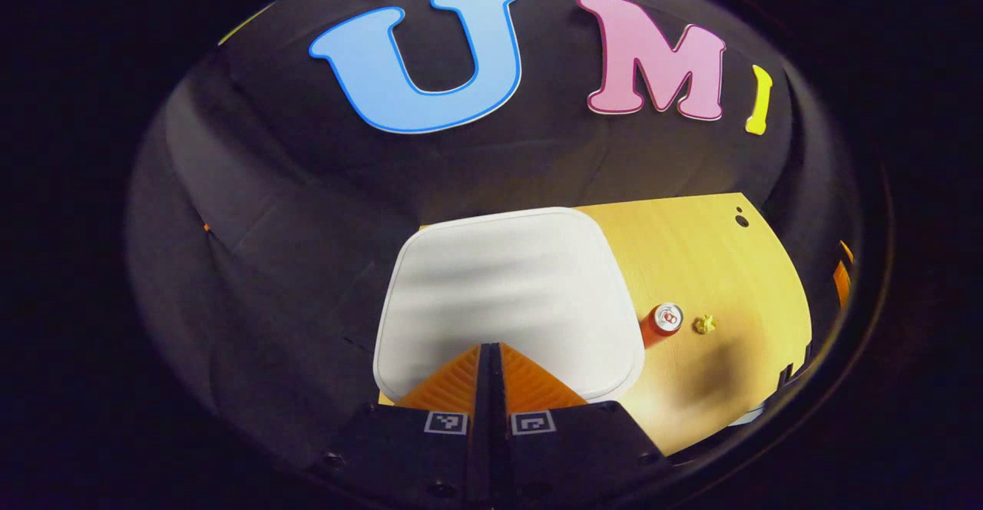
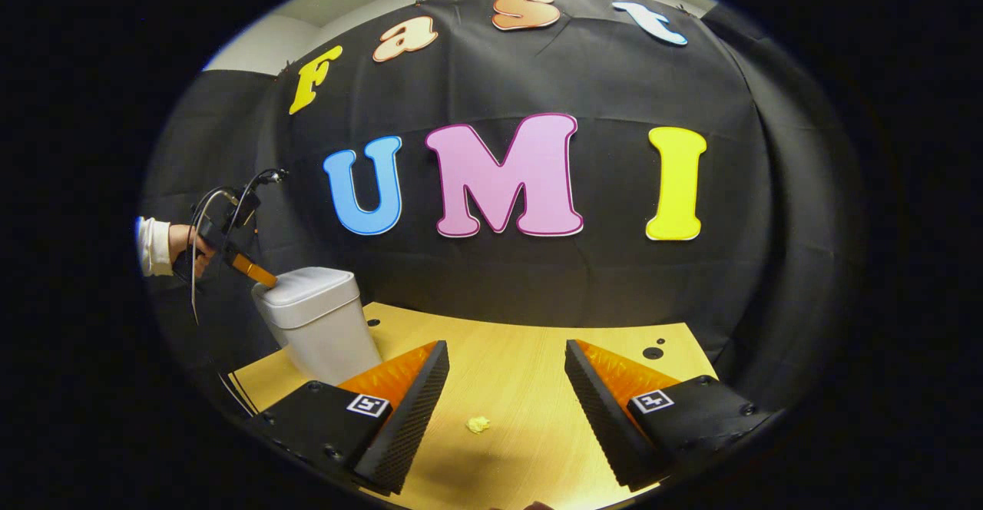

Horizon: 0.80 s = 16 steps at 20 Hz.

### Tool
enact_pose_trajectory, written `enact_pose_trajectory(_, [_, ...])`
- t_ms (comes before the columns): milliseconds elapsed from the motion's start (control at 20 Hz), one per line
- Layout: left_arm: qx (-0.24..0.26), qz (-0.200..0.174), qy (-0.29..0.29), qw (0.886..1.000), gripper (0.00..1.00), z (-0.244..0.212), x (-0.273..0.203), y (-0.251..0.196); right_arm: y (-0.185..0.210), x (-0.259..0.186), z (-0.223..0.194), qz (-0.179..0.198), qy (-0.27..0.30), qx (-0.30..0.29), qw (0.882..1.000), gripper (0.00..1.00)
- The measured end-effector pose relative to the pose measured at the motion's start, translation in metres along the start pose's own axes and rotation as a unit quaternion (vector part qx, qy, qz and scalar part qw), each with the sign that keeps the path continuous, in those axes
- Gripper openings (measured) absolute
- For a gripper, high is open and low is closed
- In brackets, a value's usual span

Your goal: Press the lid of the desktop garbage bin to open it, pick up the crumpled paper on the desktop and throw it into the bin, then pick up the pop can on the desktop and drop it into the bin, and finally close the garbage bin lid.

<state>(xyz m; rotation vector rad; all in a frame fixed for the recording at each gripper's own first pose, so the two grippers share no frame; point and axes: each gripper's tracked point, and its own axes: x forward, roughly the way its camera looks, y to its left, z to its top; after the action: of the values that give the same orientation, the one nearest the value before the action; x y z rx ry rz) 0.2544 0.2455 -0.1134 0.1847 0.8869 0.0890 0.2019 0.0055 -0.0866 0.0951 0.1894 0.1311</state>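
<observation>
Left gripper [image 1: 489, 349], fingers together, tips on bin lid [image 1: 507, 295] at frame center; off-center push could skid w/o unlatching. Right gripper [image 2: 507, 387] apart above crumpled paper [image 2: 478, 424].

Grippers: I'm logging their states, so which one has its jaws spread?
The right gripper, jaws wide above the crumpled paper; the left gripper is closed at the bin lid.

Counter [image 1: 714, 264]: pale wood-grain surface, smooth, low sheen. Garbage bin lid [image 1: 507, 295]: white plastic, smooth and matt; bin body [image 2: 330, 341] the same. Pop can [image 1: 664, 322]: metal, glossy top. Crumpled paper [image 2: 478, 423]: creased, matt. Booth wall [image 2: 614, 279]: black cloth, matt. Right tongs' pads [image 2: 399, 425]: ribbed, foam-like.
</observation>
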Motion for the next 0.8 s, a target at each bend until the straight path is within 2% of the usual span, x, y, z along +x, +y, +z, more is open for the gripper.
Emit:
enact_pose_trajectory(150, [-0.015, -0.003, -0.049, 0.999, 0.06, 0.014, -0.012, 0.004, 0.01, -0.003, 0.003, -0.011, 0.005, -0.014, 1.0, 0.98])
enact_pose_trajectory(200, [-0.016, 0.005, -0.089, 0.996, 0.07, 0.029, -0.021, 0.012, 0.016, -0.005, 0.004, -0.011, 0.005, -0.017, 1.0, 0.98])
enact_pose_trajectory(350, [-0.005, 0.018, -0.16, 0.987, 0.08, 0.054, -0.048, 0.019, 0.028, -0.004, 0.002, -0.008, 0.01, -0.026, 1.0, 0.98])
enact_pose_trajectory(450, [0.007, 0.033, -0.205, 0.978, 0.11, 0.069, -0.064, 0.023, 0.034, -0.002, -0.002, -0.006, 0.019, -0.024, 1.0, 0.98])
enact_pose_trajectory(600, [-0.016, 0.022, -0.258, 0.966, 0.23, 0.08, -0.095, 0.009, 0.042, -0.003, 0.007, -0.004, 0.011, -0.023, 1.0, 0.98])
enact_pose_trajectory(700, [-0.021, 0.016, -0.288, 0.957, 0.43, 0.081, -0.118, 0.002, 0.044, -0.002, 0.009, -0.003, 0.01, -0.029, 1.0, 0.98])
enact_pose_trajectory(800, [-0.026, 0.007, -0.32, 0.947, 0.86, 0.079, -0.145, -0.01, 0.047, -0.001, 0.008, 0.0, 0.012, -0.029, 1.0, 0.98])
